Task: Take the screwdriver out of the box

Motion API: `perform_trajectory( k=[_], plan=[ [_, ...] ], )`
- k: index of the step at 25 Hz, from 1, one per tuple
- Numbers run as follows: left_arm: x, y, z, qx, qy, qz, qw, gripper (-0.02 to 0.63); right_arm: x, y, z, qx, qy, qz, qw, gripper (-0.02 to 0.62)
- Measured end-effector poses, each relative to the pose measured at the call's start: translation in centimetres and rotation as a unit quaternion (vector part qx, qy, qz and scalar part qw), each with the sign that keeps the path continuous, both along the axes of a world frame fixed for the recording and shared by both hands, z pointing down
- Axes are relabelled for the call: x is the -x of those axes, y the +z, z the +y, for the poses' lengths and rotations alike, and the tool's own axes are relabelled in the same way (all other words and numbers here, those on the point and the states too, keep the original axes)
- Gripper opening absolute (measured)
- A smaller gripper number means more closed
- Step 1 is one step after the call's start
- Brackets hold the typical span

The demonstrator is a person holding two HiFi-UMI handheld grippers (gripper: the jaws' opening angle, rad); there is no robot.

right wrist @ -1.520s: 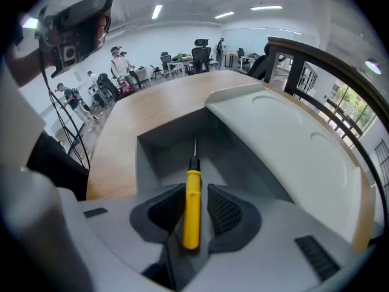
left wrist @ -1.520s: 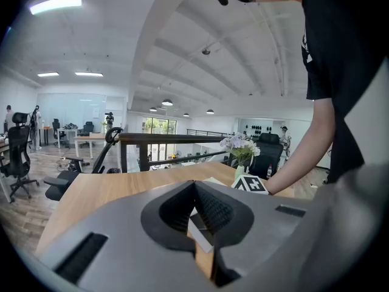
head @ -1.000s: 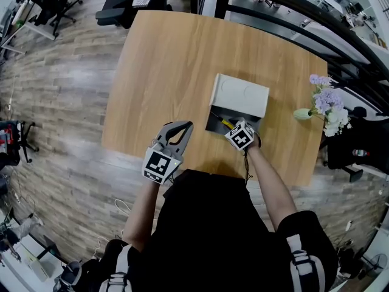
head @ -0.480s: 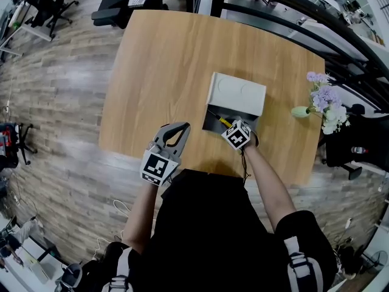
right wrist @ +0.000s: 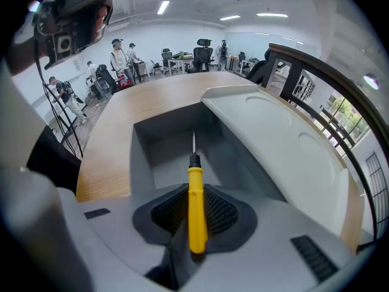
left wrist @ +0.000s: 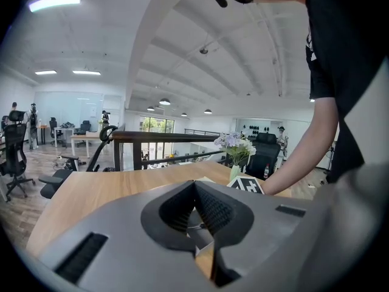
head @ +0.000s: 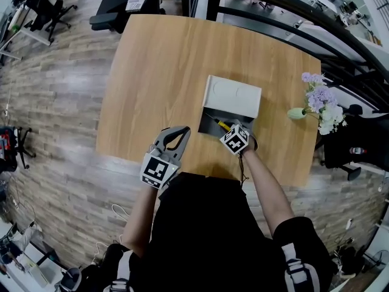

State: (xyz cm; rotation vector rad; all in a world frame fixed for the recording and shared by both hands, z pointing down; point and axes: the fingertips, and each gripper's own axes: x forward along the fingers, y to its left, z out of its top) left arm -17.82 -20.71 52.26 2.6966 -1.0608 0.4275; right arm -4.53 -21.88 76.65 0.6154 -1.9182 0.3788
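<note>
A grey box [head: 209,124] with its pale lid [head: 231,96] swung open lies on the wooden table [head: 164,72]. My right gripper [head: 231,131] is shut on the yellow-handled screwdriver [right wrist: 196,208], whose thin metal tip [right wrist: 194,142] points over the box's hollow [right wrist: 173,157]. In the head view the screwdriver [head: 220,125] sticks out of the jaws above the box's near edge. My left gripper [head: 175,133] hangs near the table's front edge, left of the box, shut with nothing in it [left wrist: 196,224].
A vase of pale purple flowers [head: 319,102] stands at the table's right side. A dark railing [head: 285,11] runs behind the table. Office chairs [head: 124,5] stand on the wood floor at the back left.
Both grippers and the box have shifted slightly left and up in the head view as the head camera moved. The right gripper keeps the screwdriver.
</note>
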Motion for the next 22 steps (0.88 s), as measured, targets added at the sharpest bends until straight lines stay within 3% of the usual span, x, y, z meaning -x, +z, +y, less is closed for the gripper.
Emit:
perform_trajectory(
  k=[22],
  plan=[
    [-5.2,-1.1,1.7,-0.008,-0.007,0.002,0.9999,0.021,-3.3,-5.9,1.7,-0.073,-0.015,-0.040,0.996,0.089]
  ],
)
